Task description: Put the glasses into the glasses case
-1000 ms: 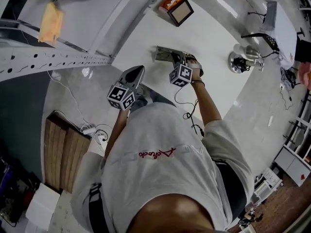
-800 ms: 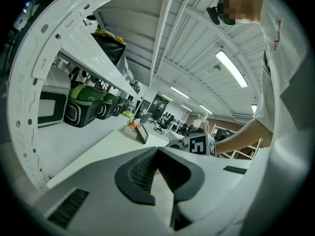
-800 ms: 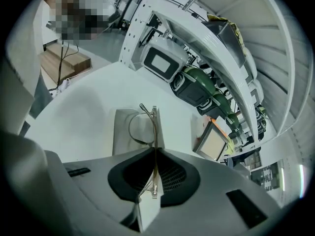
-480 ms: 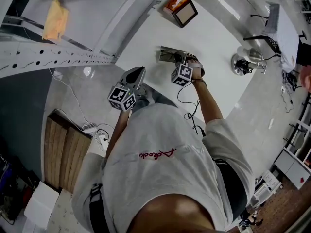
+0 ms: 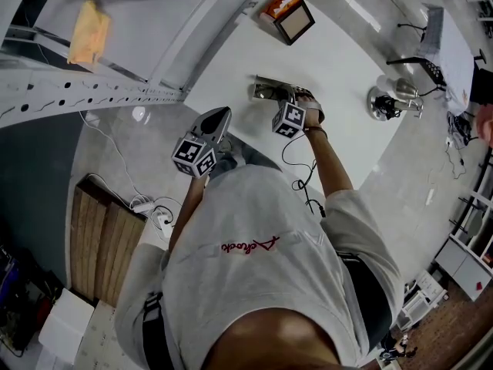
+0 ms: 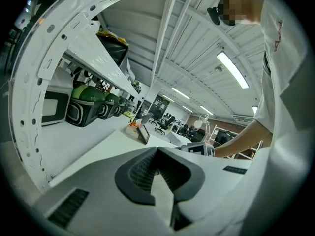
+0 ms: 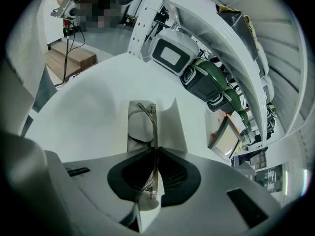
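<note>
While over one case (image 7: pixel 169 126), one glasses (image 7: pixel 153 132) pair.

Head view: high overhead, facing steeply down on white table (image 5: pixel 347 75). Right gripper view: close, tilted down, glasses case (image 7: pixel 170 127) at 12 o'clock, shared with head view. Left gripper view: level across same table.

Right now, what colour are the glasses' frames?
Clear, pale translucent; the glasses show best in the right gripper view.

One glasses case (image 7: pixel 170 127), one glasses (image 7: pixel 153 132), one box (image 5: pixel 289 18)
</note>
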`<move>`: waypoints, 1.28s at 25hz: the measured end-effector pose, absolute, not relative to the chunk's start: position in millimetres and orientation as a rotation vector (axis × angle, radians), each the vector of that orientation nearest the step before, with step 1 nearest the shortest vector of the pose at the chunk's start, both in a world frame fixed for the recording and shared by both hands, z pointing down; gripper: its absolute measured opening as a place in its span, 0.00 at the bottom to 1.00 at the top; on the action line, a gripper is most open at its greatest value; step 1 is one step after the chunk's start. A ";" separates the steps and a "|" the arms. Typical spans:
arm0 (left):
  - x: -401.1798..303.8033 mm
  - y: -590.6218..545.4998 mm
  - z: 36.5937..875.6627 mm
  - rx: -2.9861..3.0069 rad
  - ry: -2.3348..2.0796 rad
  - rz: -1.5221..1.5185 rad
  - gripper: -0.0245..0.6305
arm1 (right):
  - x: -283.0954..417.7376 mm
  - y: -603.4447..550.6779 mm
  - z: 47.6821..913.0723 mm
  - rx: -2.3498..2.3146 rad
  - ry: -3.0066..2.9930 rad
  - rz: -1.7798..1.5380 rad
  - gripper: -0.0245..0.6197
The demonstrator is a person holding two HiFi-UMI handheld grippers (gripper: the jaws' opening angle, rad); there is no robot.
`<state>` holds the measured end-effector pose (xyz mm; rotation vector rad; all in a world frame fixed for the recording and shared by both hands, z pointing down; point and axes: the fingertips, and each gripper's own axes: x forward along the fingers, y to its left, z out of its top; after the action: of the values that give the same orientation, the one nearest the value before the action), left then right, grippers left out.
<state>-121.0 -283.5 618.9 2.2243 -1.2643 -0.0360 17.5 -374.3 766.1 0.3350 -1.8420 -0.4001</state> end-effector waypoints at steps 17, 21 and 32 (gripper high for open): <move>-119.5 -293.6 605.4 2.286 -1.243 -0.051 0.05 | 8.0 -371.3 732.4 0.430 -1.937 -0.377 0.21; -119.5 -301.6 595.5 2.332 -1.228 -0.062 0.05 | 1.0 -368.2 703.8 0.531 -1.980 -0.427 0.19; -95.0 -298.0 569.3 2.463 -1.107 -0.079 0.05 | 5.8 -336.8 659.7 0.742 -2.009 -0.442 0.06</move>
<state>-95.0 -298.0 569.3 2.4626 -1.1070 -0.0789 5.8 -336.8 659.7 0.7416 -2.0086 -0.4424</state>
